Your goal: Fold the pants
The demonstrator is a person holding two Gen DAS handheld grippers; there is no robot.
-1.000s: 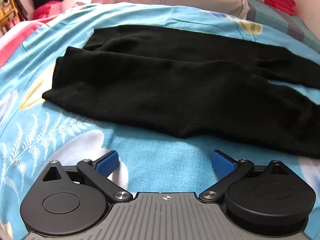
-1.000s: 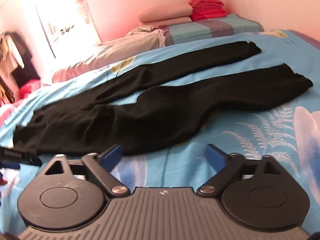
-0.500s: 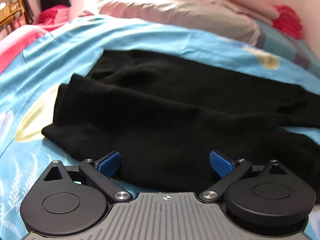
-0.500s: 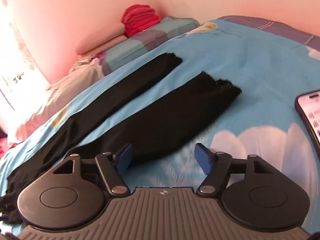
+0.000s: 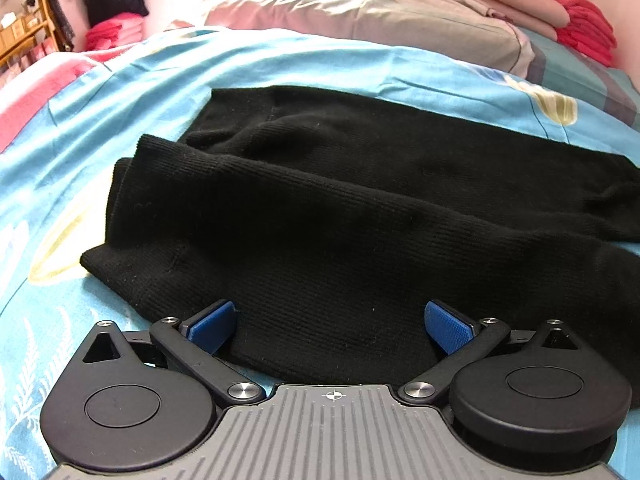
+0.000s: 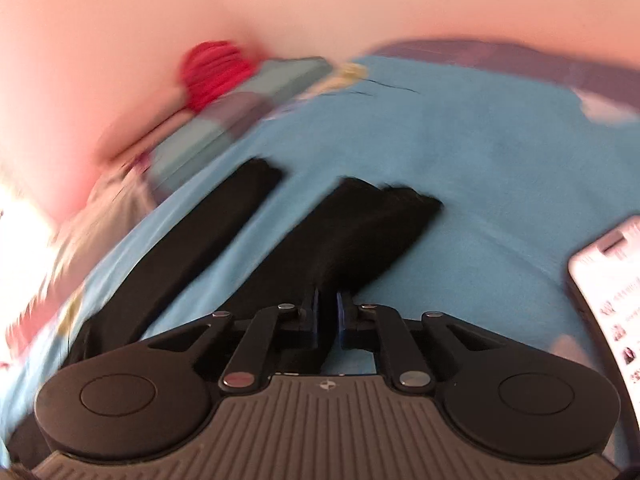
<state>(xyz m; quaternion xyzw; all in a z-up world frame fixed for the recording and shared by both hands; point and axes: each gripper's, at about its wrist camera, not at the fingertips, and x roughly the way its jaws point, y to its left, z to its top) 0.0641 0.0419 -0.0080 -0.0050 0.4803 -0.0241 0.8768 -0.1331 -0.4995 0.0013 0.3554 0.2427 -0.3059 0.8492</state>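
My left claw [image 5: 328, 322] has its blue-padded fingers [image 5: 212, 326] spread wide apart, low over the waist end of the black ribbed knit pants [image 5: 340, 216]. The fabric fills the gap between the fingers and runs under them, but neither pad presses on it that I can tell. Ahead of this claw the waistband lies rumpled, one layer lapped over another, and the dark cloth stretches off to my right. Beyond it is the light blue bedspread with white fern and flower print [image 5: 132, 92], then a long grey-pink pillow [image 5: 360, 16] at the far side, and a stack of red folded cloth [image 5: 584, 28] far ahead to the right.

My right claw [image 6: 327, 314] has its fingers drawn together, clamped on the near edge of one black pant leg [image 6: 360, 240]; a thin fold of cloth sits pinched between the pads. This view is blurred. That leg runs straight ahead from the claw to its cuff; the other leg [image 6: 200, 240] lies ahead to the left, apart from it, with blue spread showing between them. To the right of the claw, at the frame edge, lies a smartphone with a lit white screen [image 6: 612, 280]. Far ahead left is the red stack [image 6: 214, 74].
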